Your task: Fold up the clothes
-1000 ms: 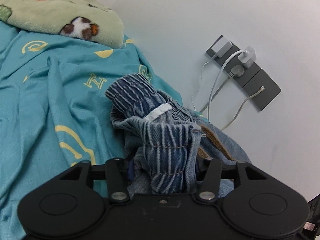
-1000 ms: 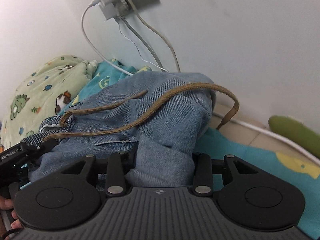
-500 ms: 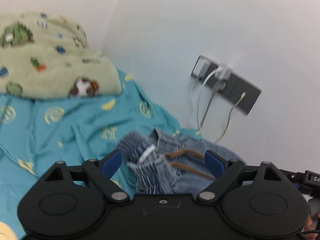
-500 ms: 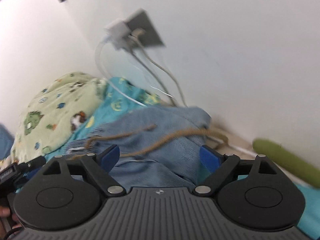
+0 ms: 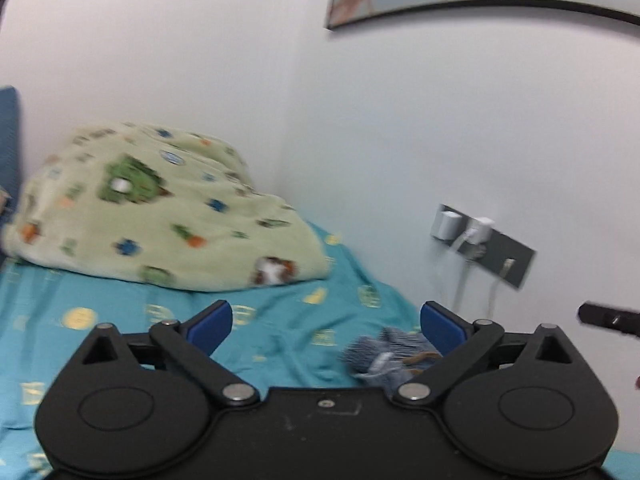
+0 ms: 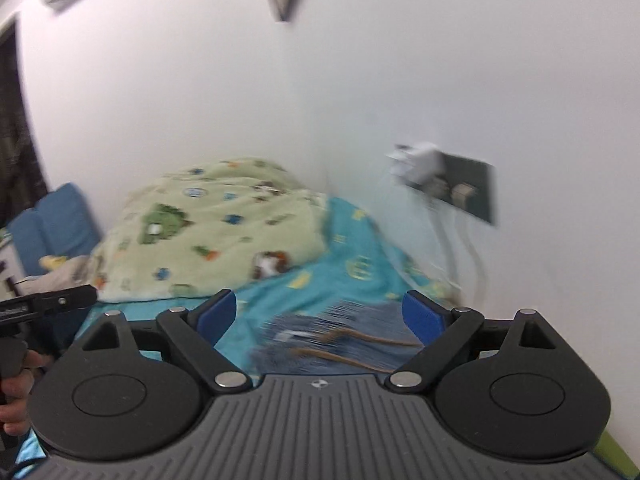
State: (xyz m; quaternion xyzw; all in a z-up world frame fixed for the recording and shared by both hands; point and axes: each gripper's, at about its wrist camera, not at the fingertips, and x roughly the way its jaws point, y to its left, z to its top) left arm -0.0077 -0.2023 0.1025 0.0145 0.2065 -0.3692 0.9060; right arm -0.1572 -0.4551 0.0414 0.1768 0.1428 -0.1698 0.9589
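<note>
Denim garment (image 5: 390,354), blue with striped lining and brown drawstrings, lies bundled on the teal bed sheet (image 5: 280,320) close to the wall, released and in no grip. Progress, judged from its compact heap: folding of this piece appears finished or nearly so; no other clothes waiting to be folded are visible. Left claw (image 5: 326,322): jaws opening, already very wide, nothing between the blue pads; garment sits below and beyond at about 4 o'clock from the claw's midpoint, partly hidden behind the right-hand linkage. Right claw (image 6: 320,314): jaws opening, wide, empty; garment lies beneath and ahead at about 5 o'clock, apart from both pads. Green printed blanket (image 5: 160,216) sits at 10 o'clock, well apart from the denim. Wall socket panel (image 5: 486,246) with chargers hangs at 2 o'clock. Both views are blurred.
</note>
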